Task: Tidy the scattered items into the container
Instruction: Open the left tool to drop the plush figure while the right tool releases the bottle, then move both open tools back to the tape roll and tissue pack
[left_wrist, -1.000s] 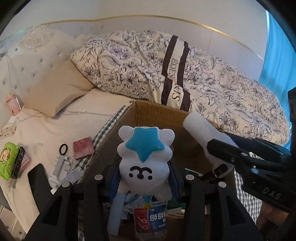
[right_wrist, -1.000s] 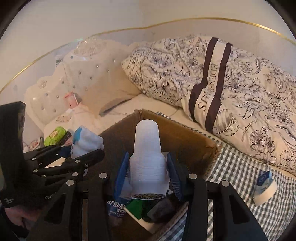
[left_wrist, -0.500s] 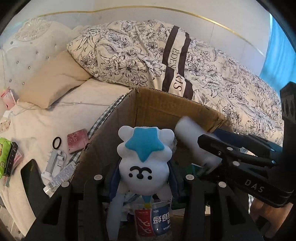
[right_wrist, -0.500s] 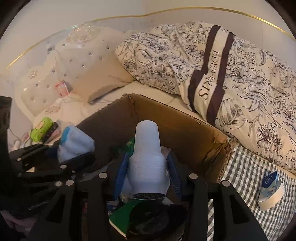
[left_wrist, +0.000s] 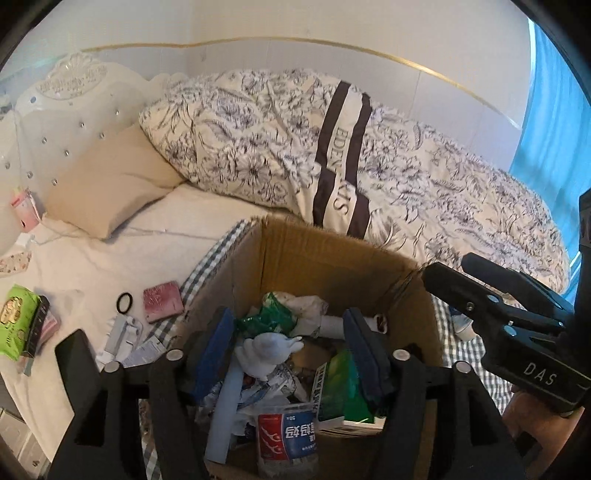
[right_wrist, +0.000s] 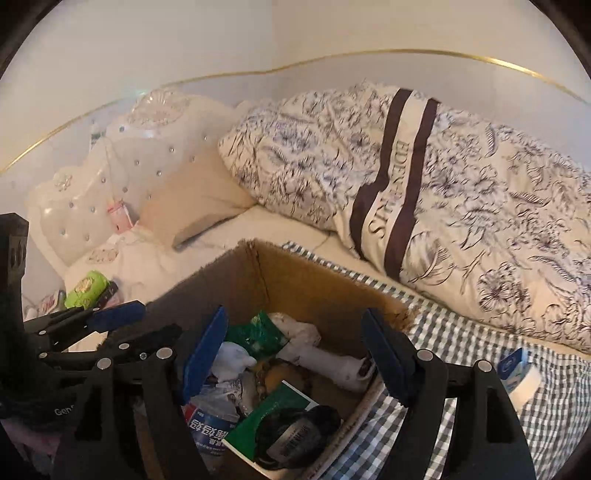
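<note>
Left gripper (left_wrist: 291, 354): jaws opening, nothing gripped. Plush toy (left_wrist: 264, 352) lies below them in the cardboard box (left_wrist: 332, 254); soft, light, squeezable at the body. Right gripper (right_wrist: 295, 354): opening, empty. White bottle (right_wrist: 325, 363) below, rigid, smooth; grip mid-body.
</note>
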